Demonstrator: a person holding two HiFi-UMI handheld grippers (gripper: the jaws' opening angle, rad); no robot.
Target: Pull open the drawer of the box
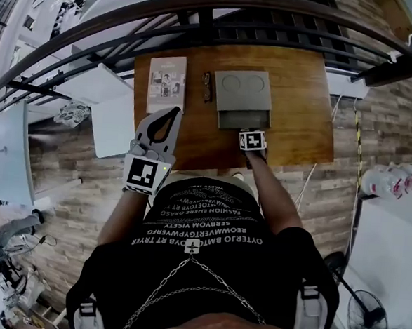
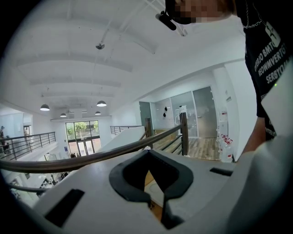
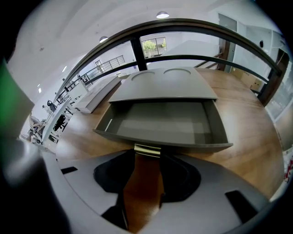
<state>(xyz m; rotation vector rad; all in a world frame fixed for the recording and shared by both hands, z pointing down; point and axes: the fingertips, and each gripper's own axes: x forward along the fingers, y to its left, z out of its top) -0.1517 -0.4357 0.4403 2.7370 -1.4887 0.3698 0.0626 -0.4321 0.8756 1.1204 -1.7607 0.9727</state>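
Note:
A grey box (image 1: 243, 90) with two round hollows in its top stands on the wooden table (image 1: 301, 118). Its drawer (image 1: 243, 118) is pulled out toward me and looks empty inside (image 3: 160, 122). My right gripper (image 1: 248, 131) is at the drawer's front, its jaws set on either side of the small brass handle (image 3: 147, 150) with the pads against its ends. My left gripper (image 1: 174, 113) hovers over the table's near left part, away from the box, tilted upward. In the left gripper view its tips (image 2: 147, 153) meet with nothing between them.
A booklet (image 1: 166, 84) lies on the table's left part, with a small dark object (image 1: 206, 86) between it and the box. A dark railing (image 1: 223, 14) runs behind the table. A white table (image 1: 101, 100) stands to the left, and wood floor surrounds the table.

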